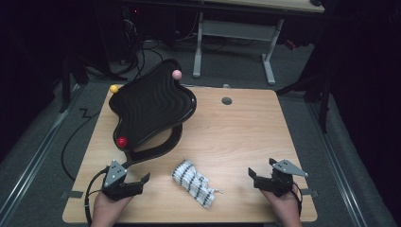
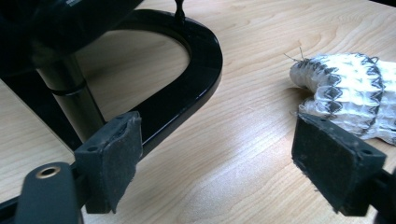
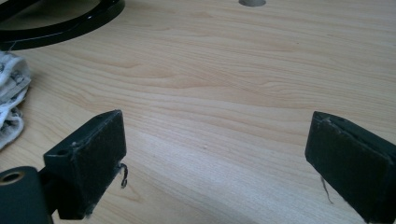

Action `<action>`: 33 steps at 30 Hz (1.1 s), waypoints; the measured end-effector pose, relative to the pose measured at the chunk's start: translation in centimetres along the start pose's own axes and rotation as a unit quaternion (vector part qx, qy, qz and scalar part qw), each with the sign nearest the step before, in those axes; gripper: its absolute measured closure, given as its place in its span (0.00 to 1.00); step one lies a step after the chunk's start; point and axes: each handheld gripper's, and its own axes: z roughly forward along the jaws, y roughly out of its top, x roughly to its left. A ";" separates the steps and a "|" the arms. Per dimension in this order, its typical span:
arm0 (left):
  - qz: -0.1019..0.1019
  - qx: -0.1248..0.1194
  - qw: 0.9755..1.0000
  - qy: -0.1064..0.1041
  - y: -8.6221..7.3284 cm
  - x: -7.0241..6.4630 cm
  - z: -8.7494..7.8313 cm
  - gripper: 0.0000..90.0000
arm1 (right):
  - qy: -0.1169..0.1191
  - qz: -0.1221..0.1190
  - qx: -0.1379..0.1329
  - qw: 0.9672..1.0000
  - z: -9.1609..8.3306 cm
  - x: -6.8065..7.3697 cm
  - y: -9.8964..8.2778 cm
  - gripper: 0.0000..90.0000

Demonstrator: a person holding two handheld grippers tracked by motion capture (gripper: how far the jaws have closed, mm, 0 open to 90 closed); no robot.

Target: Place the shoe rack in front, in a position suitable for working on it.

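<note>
Crumpled cloth on the table between two idle grippers

The white, black-patterned cloth (image 1: 195,183) lies near the table's (image 1: 246,127) front edge, no writing legible on it. The left gripper (image 1: 138,181) and right gripper (image 1: 256,178) flank it, jaws spread and empty. Behind stands a black wavy tray (image 1: 151,106) on a stand, carrying nothing.

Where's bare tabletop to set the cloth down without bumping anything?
The widest bare patch is the right half of the table, between the black stand, the cable hole and the right gripper. A smaller strip lies between the cloth and the left gripper. The back left, around the stand's base, is crowded.
</note>
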 end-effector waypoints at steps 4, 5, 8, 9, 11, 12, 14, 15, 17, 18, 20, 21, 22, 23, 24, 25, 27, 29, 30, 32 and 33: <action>0.009 0.006 1.000 0.001 0.0 -0.2 0.1 0.17 | 0.005 -0.009 0.002 1.000 0.1 0.4 0.0 0.05; 0.008 0.011 1.000 0.000 0.0 -0.2 0.1 0.16 | 0.005 -0.013 0.002 1.000 0.2 0.5 0.1 0.05; 0.008 0.017 1.000 -0.002 0.0 -0.3 0.2 0.14 | 0.012 -0.023 0.005 1.000 0.4 1.1 0.2 0.05; 0.007 0.019 1.000 -0.001 0.0 -0.4 0.3 0.14 | 0.016 -0.030 0.006 0.999 0.5 1.4 0.3 0.05; 0.009 0.025 1.000 -0.001 0.1 -0.4 0.3 0.13 | 0.021 -0.036 0.009 0.999 0.7 1.9 0.4 0.04; 0.010 0.027 1.000 -0.002 0.1 -0.5 0.4 0.13 | 0.024 -0.038 0.010 0.999 0.8 2.1 0.4 0.03; 0.013 0.027 1.000 -0.004 0.1 -0.6 0.4 0.13 | 0.030 -0.044 0.013 0.999 0.9 2.8 0.6 0.02; 0.014 0.028 0.999 -0.004 0.2 -0.6 0.4 0.13 | 0.042 -0.050 0.011 0.998 1.0 3.5 0.8 0.01; 0.015 0.028 0.999 -0.003 0.2 -0.6 0.4 0.13 | 0.050 -0.058 0.007 0.997 1.0 4.1 0.9 0.01; 0.015 0.029 0.999 -0.003 0.2 -0.6 0.4 0.13 | 0.073 -0.067 0.000 0.995 1.0 5.2 1.1 0.01; 0.013 0.030 0.999 -0.002 0.2 -0.6 0.4 0.14 | 0.100 -0.073 -0.004 0.992 1.1 6.5 1.3 0.01; 0.012 0.031 0.999 -0.002 0.2 -0.5 0.4 0.14 | 0.100 -0.073 -0.004 0.992 1.1 6.5 1.3 0.01; 0.011 0.031 0.999 -0.001 0.2 -0.5 0.4 0.14 | 0.109 -0.079 -0.002 0.991 1.1 7.2 1.4 0.01; 0.010 0.032 0.999 -0.001 0.2 -0.5 0.4 0.15 | 0.134 -0.086 -0.001 0.987 1.4 8.8 1.7 0.01; 0.010 0.031 0.999 -0.002 0.2 -0.5 0.3 0.15 | 0.134 -0.086 -0.001 0.987 1.4 8.8 1.7 0.01; 0.009 0.031 0.999 -0.001 0.2 -0.5 0.3 0.16 | 0.155 -0.088 -0.002 0.984 1.6 10.0 1.8 0.01; 0.010 0.032 0.999 0.000 0.2 -0.5 0.3 0.16 | 0.166 -0.089 0.000 0.982 1.7 10.7 1.8 0.01; 0.012 0.034 0.999 0.001 0.3 -0.6 0.3 0.16 | 0.182 -0.100 0.005 0.978 1.9 12.1 1.9 0.01; 0.013 0.036 0.999 0.002 0.3 -0.6 0.3 0.16 | 0.190 -0.106 0.005 0.976 2.0 12.6 1.8 0.01; 0.012 0.037 0.999 0.002 0.3 -0.6 0.4 0.17 | 0.199 -0.112 0.008 0.974 2.3 13.6 1.7 0.02; 0.012 0.037 0.999 0.004 0.3 -0.6 0.4 0.17 | 0.204 -0.114 0.012 0.972 2.4 13.9 1.6 0.02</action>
